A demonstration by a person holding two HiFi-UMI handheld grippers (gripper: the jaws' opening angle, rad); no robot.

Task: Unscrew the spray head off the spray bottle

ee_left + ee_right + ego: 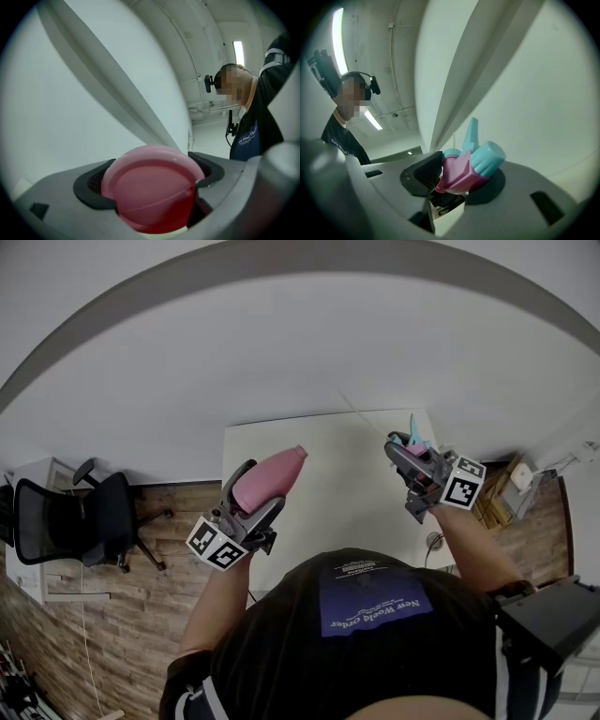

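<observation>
Above the white bench (328,474), the left hand-held gripper (246,512) clamps the headless pink plastic bottle (267,480), well apart from the right hand-held gripper (419,465) pinching the pink-and-turquoise spray head (471,166).

A white tabletop (328,479) lies below, its far edge close to a pale wall. It stands on a wood-plank floor (131,634). A black office chair (98,519) stands on that floor, well off to the left.
</observation>
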